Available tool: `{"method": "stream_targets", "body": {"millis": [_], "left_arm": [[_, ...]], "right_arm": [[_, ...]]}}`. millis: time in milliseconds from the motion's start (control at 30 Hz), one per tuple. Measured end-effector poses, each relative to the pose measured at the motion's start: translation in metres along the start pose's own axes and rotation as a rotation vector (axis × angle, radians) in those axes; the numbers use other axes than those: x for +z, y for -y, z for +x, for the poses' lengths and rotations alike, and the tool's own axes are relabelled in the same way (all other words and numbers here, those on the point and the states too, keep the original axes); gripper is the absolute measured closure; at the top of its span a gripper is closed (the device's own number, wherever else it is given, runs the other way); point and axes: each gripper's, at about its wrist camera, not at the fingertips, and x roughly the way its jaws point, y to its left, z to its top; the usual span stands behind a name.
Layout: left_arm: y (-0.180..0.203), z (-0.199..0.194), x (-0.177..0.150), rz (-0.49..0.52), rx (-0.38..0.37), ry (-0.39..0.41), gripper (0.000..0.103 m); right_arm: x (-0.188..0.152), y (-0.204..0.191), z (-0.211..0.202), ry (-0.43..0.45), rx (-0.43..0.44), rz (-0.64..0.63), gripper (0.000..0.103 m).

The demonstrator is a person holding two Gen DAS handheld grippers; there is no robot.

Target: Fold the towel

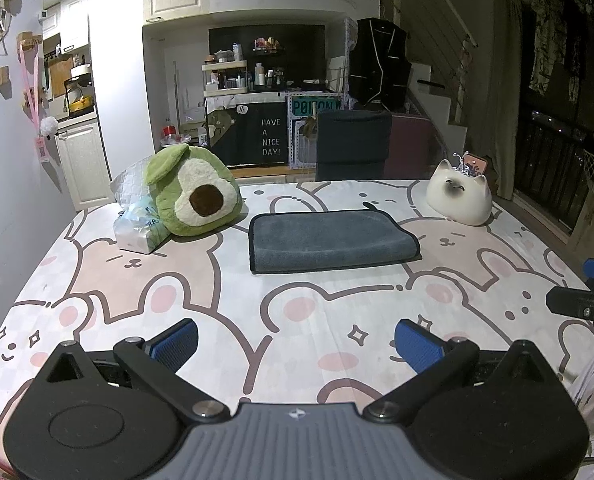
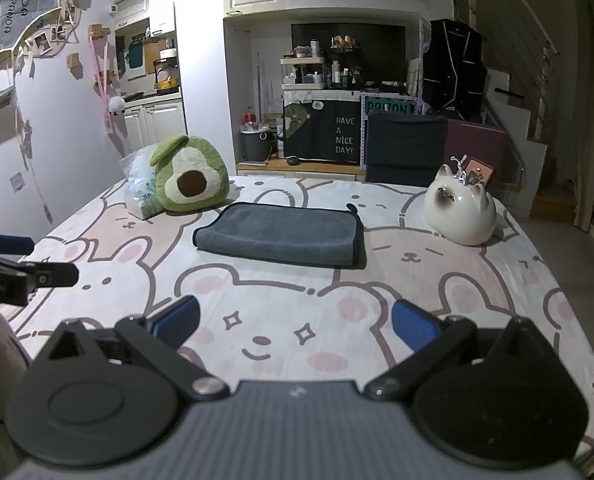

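Note:
A grey towel with dark trim lies folded into a flat rectangle on the table with the bunny-print cloth. It also shows in the right wrist view. My left gripper is open and empty, held above the table well short of the towel. My right gripper is also open and empty, likewise short of the towel. Each gripper shows at the edge of the other's view: the right one, the left one.
A green avocado plush and a plastic tissue pack sit left of the towel. A white ceramic cat sits to its right. A dark chair stands behind the table's far edge.

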Motion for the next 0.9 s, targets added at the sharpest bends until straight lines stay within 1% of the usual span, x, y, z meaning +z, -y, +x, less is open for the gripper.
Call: {"method": "stream_targets", "body": {"millis": [900], "left_arm": [[-0.0005, 0.0000, -0.0006, 0.000, 0.001, 0.000, 0.000]], "right_arm": [[-0.0012, -0.0011, 0.0006, -0.005, 0.006, -0.004, 0.000]]}}
